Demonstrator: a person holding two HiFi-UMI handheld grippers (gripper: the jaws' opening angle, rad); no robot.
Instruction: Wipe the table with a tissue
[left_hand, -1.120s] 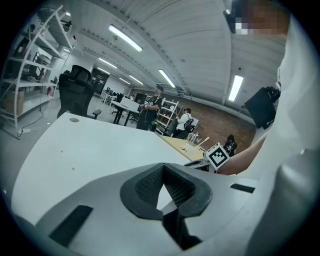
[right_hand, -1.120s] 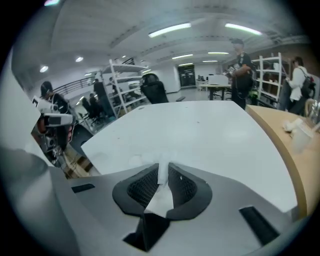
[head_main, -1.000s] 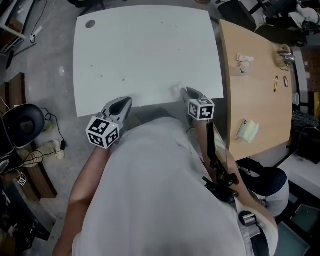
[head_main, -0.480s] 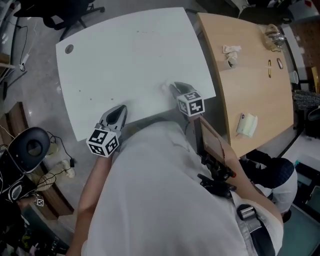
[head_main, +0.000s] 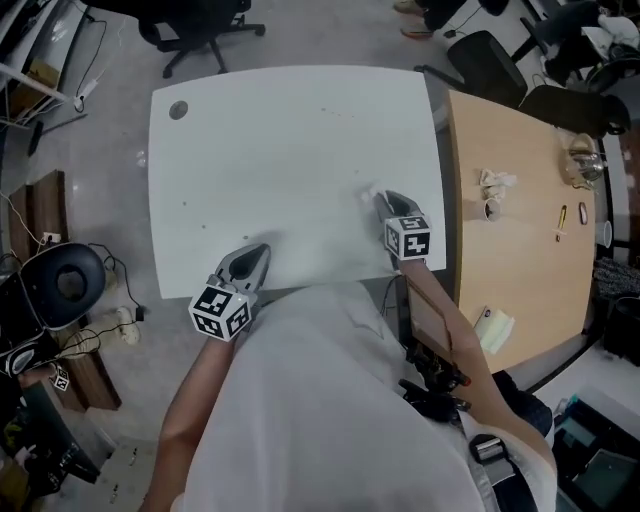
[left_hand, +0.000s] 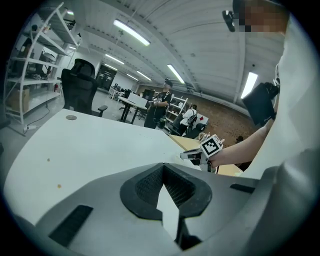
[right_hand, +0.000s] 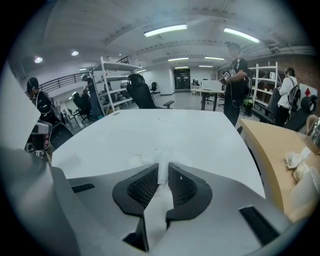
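The white table (head_main: 290, 130) fills the middle of the head view. My right gripper (head_main: 382, 197) reaches over its near right part, shut on a crumpled white tissue (head_main: 366, 191) that touches the tabletop. In the right gripper view the tissue (right_hand: 163, 175) is pinched between the jaws of that gripper (right_hand: 162, 167) and sticks out in front onto the table (right_hand: 175, 130). My left gripper (head_main: 252, 252) hovers over the near left edge, its jaws shut with nothing in them. From the left gripper (left_hand: 163, 167), the right gripper's marker cube (left_hand: 211, 145) shows ahead.
A wooden table (head_main: 510, 250) adjoins on the right, with crumpled tissues (head_main: 495, 182), a tissue pack (head_main: 493, 328) and pens. A black office chair (head_main: 200, 25) stands beyond the far edge. A round stool (head_main: 65, 285) and cables lie on the floor at the left.
The right gripper has slid with the tissue away from the near edge, farther onto the table. The left gripper has moved a little onto the table too. The head camera has shifted.
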